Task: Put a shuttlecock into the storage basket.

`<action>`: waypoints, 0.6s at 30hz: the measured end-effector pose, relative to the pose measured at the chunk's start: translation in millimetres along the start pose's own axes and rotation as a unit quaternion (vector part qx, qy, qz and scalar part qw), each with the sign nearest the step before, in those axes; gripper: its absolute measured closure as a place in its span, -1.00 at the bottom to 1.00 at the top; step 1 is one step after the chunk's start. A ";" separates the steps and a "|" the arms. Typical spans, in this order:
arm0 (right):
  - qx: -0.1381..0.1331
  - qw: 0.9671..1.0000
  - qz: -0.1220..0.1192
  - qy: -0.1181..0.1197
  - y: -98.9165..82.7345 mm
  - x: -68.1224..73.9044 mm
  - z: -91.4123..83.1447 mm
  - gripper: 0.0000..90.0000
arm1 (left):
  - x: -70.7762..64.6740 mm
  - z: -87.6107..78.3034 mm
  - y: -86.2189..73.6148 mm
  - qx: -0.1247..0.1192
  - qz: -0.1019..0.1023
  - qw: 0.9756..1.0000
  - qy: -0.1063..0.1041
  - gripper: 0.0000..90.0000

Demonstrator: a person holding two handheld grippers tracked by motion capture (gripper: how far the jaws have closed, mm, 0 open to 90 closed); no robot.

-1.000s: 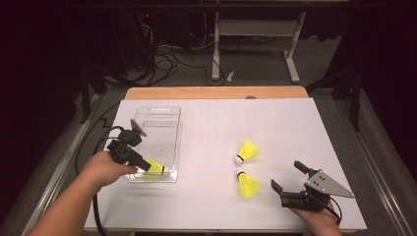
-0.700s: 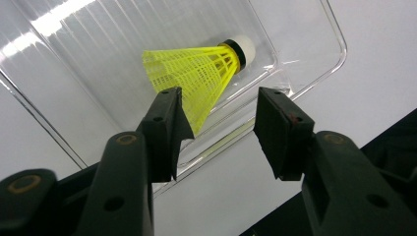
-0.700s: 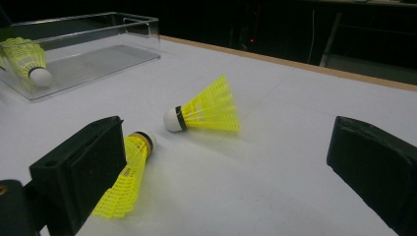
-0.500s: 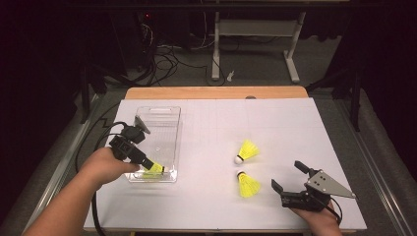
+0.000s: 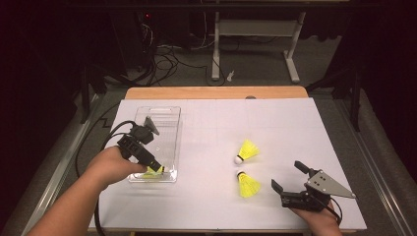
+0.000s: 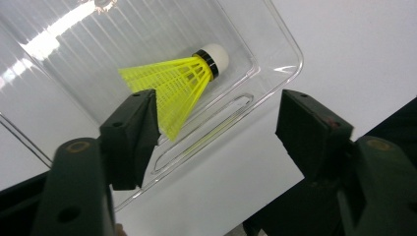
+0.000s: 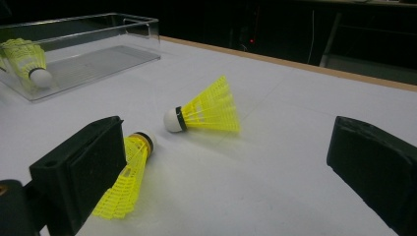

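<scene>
Table (image 5: 206,123): white sheet over a wooden top, bare wood strip along the far edge; grey frame rails at left and right.
Room: dark; grey floor beyond the far edge, with a white desk frame (image 5: 255,34) and black cables (image 5: 162,54) on it.
Clear plastic tray (image 5: 164,115): near-left part of the sheet, long side running near to far.
Shuttlecock in tray (image 6: 182,86): yellow skirt, white cork, lying on its side at the tray's near end; free of any grip.
Left gripper (image 5: 158,168): over the tray's near end, held in the left hand (image 5: 110,164); jaws apart and just now opening, nothing pressed between the pads, one pad just in front of the skirt's edge.
Two shuttlecocks on sheet, right of centre: farther one (image 5: 247,150) and nearer one (image 5: 247,184), close together, on their sides.
Right gripper (image 5: 289,176): near-right, just right of the nearer shuttlecock; jaws wide apart, holding nothing
</scene>
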State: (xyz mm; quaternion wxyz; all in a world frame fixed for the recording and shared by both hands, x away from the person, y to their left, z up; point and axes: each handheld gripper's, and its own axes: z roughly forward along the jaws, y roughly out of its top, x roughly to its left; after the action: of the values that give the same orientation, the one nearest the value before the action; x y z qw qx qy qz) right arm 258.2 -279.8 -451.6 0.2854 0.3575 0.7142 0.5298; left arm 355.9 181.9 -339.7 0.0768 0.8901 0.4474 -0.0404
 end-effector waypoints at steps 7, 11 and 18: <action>-0.001 1.000 0.000 0.000 0.0 -0.3 0.0 -0.96 | -12.5 3.8 6.7 0.001 0.011 1.000 0.015 -0.55; -0.001 1.000 0.000 0.000 0.0 -0.5 -0.2 -0.96 | -20.1 7.4 10.7 0.006 0.021 1.000 0.016 -0.66; -0.001 1.000 -0.001 -0.001 0.2 -0.8 -0.4 -0.96 | -35.3 12.4 18.8 0.016 0.041 0.999 0.009 -0.89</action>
State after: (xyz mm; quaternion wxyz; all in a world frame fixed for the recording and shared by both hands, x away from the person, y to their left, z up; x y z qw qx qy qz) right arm 258.4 -280.7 -451.3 0.2870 0.3565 0.7137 0.5303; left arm 349.9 140.8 -345.1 0.0599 0.9089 0.4110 -0.0362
